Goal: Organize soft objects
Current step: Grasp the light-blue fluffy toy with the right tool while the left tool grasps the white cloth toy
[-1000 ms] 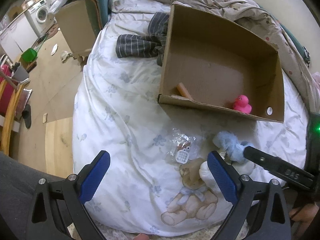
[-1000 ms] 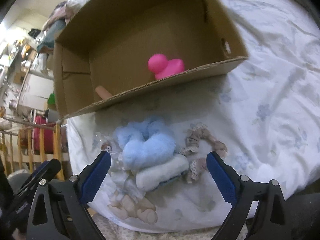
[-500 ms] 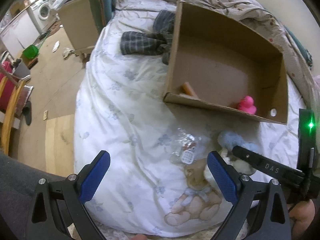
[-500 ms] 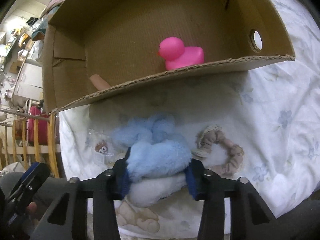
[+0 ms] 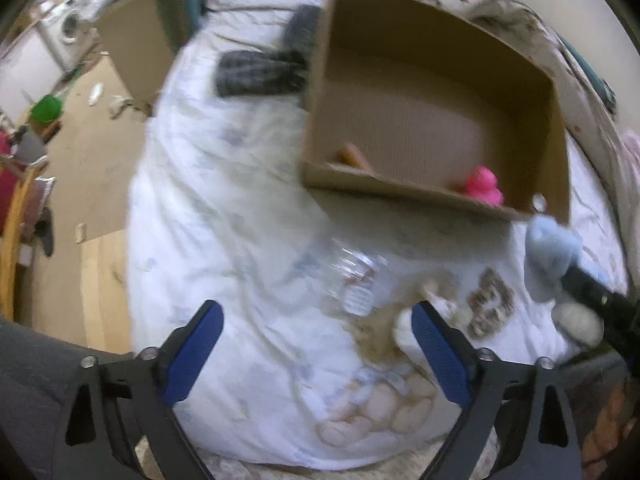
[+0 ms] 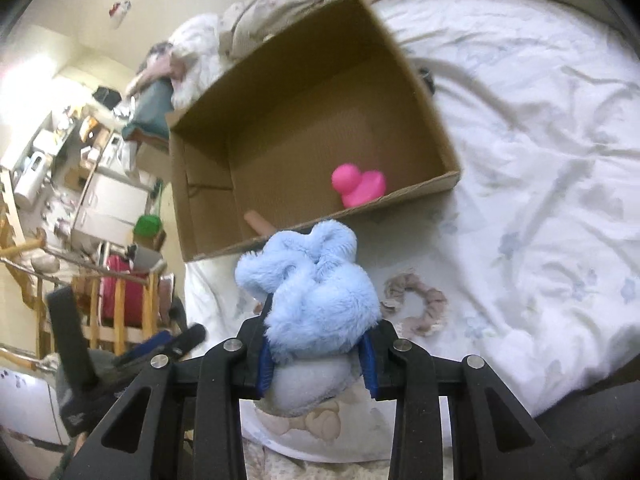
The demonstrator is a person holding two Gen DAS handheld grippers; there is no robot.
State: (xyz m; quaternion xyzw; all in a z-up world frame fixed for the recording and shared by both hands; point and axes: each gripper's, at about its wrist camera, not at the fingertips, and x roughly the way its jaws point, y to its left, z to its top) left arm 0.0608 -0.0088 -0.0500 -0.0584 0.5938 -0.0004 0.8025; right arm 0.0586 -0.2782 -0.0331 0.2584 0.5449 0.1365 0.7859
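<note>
While the right gripper (image 6: 317,354) clenches the fluffy blue plush (image 6: 310,284), with a whitish soft piece (image 6: 308,386) bulging out under it between the blue fingers (image 6: 265,368), the bundle sits lifted clear of the bed (image 6: 540,140). Jaws have just been closing, and the plush is squeezed between them.

The cardboard box (image 6: 416,80) lies straight ahead of these fingers, far side, its open top up and its near wall just beyond the plush tips. Its long axis runs near-left to far-right in the right wrist view. Inside: pink duck (image 6: 360,186) by the near wall, and a tan stick-like thing (image 6: 256,222) at the near-left corner.

Judgement: the coming move is a short carry forward and over that near wall, then let go. The right hand is clearly the nearer one, as it already has the load.

The left gripper (image 5: 316,354) has spread fingers with nothing between them and hangs over the white sheet; jaws have just narrowed a bit. A clear plastic packet (image 5: 354,282) lies just ahead of it, with a beige scrunchie (image 5: 490,300) to its right on the bed. In the left view the blue plush (image 5: 550,248) shows at the far right edge, near the box corner (image 5: 536,204). That view is blurred, so finer detail is uncertain.
</note>
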